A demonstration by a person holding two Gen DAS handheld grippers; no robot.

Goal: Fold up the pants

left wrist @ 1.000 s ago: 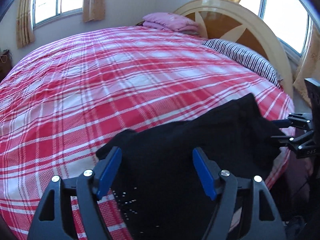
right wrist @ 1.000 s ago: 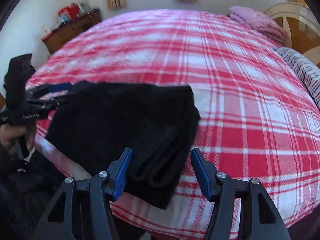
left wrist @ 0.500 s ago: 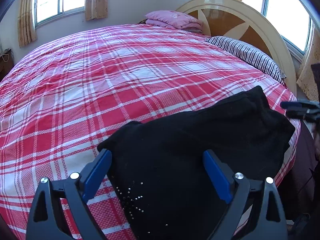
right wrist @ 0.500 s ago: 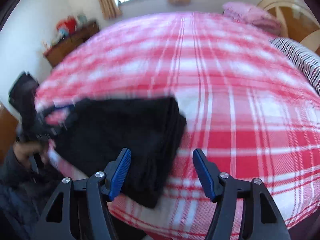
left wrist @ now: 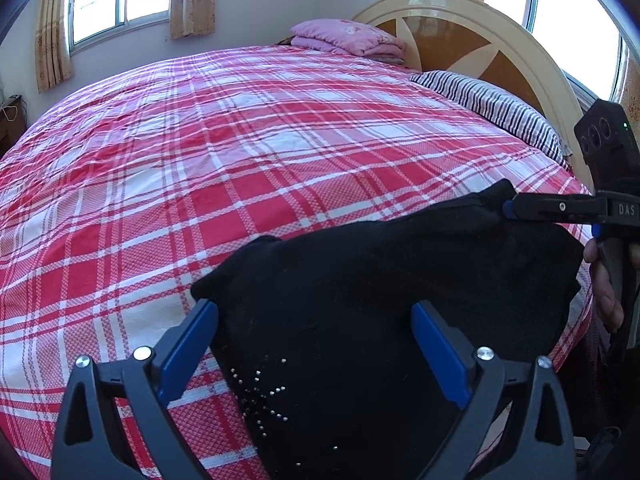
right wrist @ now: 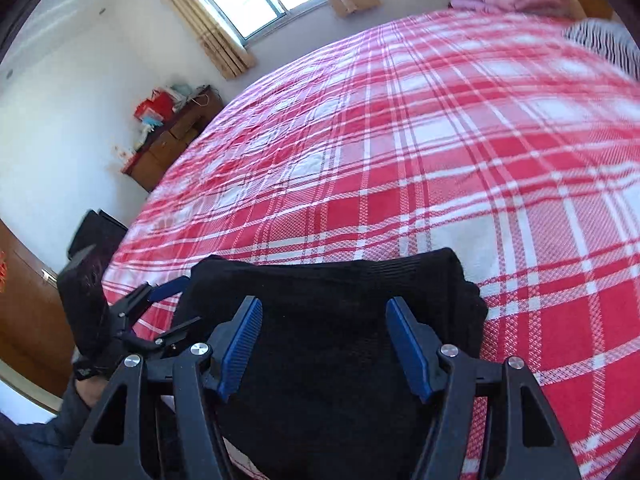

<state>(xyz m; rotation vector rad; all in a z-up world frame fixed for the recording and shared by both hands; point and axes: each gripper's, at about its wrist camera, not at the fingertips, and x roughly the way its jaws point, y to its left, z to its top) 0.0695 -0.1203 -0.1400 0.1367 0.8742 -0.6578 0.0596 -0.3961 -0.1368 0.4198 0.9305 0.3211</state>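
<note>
The black pants (left wrist: 380,288) lie folded in a thick bundle at the near edge of the red plaid bed; small silver studs show on the cloth. My left gripper (left wrist: 316,344) is open just above the bundle's near left part. My right gripper (right wrist: 324,340) is open, its blue pads straddling the bundle's other end (right wrist: 332,312). In the left wrist view the right gripper (left wrist: 516,210) reaches in from the right, its tip at the pants' far corner. In the right wrist view the left gripper (right wrist: 168,304) sits at the pants' left edge.
The red plaid bedspread (left wrist: 240,152) stretches far ahead. A folded pink blanket (left wrist: 348,38) and a striped pillow (left wrist: 496,108) lie by the headboard (left wrist: 472,36). A wooden dresser (right wrist: 172,136) with clutter stands against the wall beyond the bed.
My right gripper has swung in over the bundle's end, tilting as it came. My left gripper has opened a little wider and stayed over the pants.
</note>
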